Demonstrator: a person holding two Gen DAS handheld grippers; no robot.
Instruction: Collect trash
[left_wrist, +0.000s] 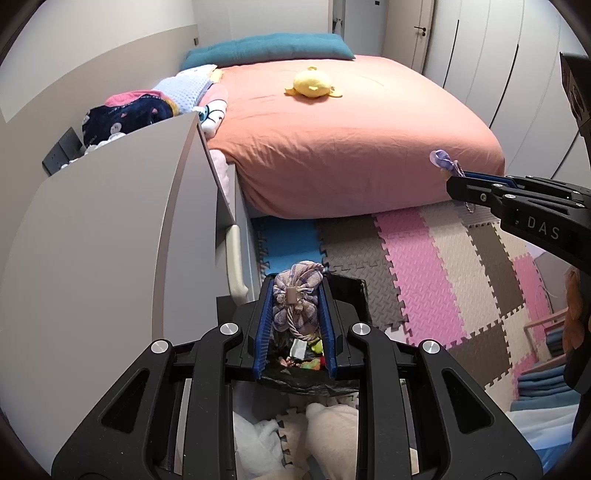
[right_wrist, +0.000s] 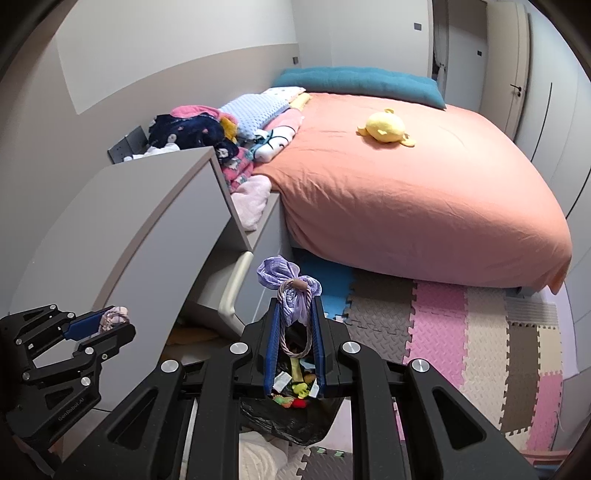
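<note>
Both fingers are clamping bunched lilac cloth: left gripper (left_wrist: 295, 325) on one pouch (left_wrist: 295, 304), right gripper (right_wrist: 295, 350) on another pouch (right_wrist: 290, 286), hanging over the near black trash bag (right_wrist: 291, 421); a loose cord could be snagging on release.

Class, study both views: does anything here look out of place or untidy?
Yes. Crumpled clothes are heaped between bed and wall, spilling behind the grey cabinet. A yellow plush toy lies alone on the otherwise smooth bedspread.
</note>
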